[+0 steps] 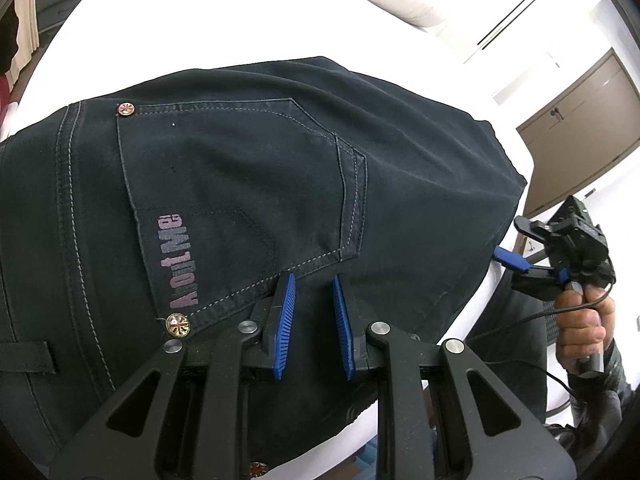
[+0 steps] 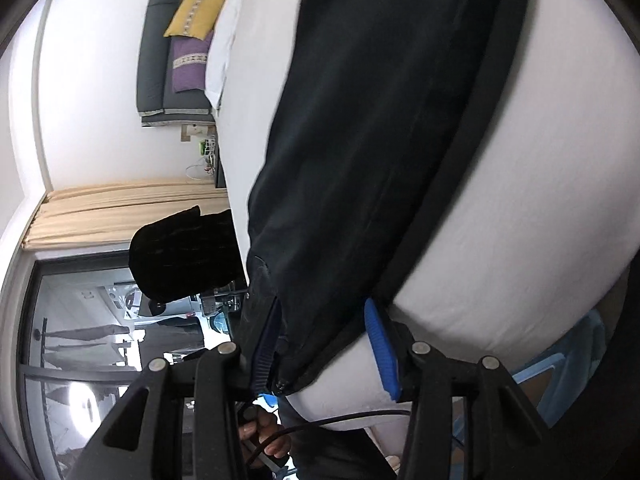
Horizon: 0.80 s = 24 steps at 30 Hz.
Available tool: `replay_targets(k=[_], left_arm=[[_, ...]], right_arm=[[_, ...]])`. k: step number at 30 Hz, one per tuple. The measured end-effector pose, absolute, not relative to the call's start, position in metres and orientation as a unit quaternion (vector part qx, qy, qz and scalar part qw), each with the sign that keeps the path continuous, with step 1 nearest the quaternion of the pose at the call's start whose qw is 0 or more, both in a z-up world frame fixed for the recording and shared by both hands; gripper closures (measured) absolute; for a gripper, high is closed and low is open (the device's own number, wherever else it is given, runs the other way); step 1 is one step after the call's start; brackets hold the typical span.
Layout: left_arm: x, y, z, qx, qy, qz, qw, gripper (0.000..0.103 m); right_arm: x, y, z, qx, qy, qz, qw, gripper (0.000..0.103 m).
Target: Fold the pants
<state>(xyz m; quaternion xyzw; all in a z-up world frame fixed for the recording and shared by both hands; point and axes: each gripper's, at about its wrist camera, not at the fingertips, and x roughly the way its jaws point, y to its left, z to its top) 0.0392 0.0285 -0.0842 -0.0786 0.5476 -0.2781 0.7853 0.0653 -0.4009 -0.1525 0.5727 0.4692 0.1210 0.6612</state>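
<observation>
left tongs point(image 1: 314, 280) parted, right tongs point(image 2: 320, 308) parted

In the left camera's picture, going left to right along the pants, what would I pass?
Pink lettering → back pocket → the left claw over the dark pants → the right claw at their edge → the hand holding it.

A: Pants point(image 1: 248, 184): colour, markings?
B: Dark navy, pale contrast stitching; purple-pink lettering on the back pocket point(image 1: 240, 204), flag-patterned rivets at its corners.
A: Bed point(image 1: 224, 20) beneath the pants?
B: White.
A: Tools?
B: Left tool point(image 1: 314, 280) and right tool point(image 2: 320, 312): black frames, ridged blue pads.
A: Cushions point(image 2: 194, 36) beyond the bed?
B: One yellow, one purple.
</observation>
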Motion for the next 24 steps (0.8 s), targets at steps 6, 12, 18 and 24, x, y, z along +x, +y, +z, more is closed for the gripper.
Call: replay_targets(k=[6,12,18,24], left_arm=[[0.039,0.027,-0.083,-0.078,0.548,-0.277,0.786,0.084],[0.040,0.024,-0.083,-0.071,0.550,-0.278,0.784,0.084],[0.041,0.022,-0.084,-0.075,0.549,-0.278,0.784,0.084],[0.040,0.027,-0.085,-0.078,0.548,-0.278,0.785,0.084]], right_arm=[[0.069,-0.404,-0.165,0.589,0.467,0.115,0.650,0.071],[0.061,-0.405,-0.163,0.557,0.474,0.102,0.674,0.099],[0.058,-0.403,-0.156,0.533,0.475,0.104,0.693,0.099],[0.057,-0.446,-0.159,0.601,0.410,0.064,0.683,0.079]])
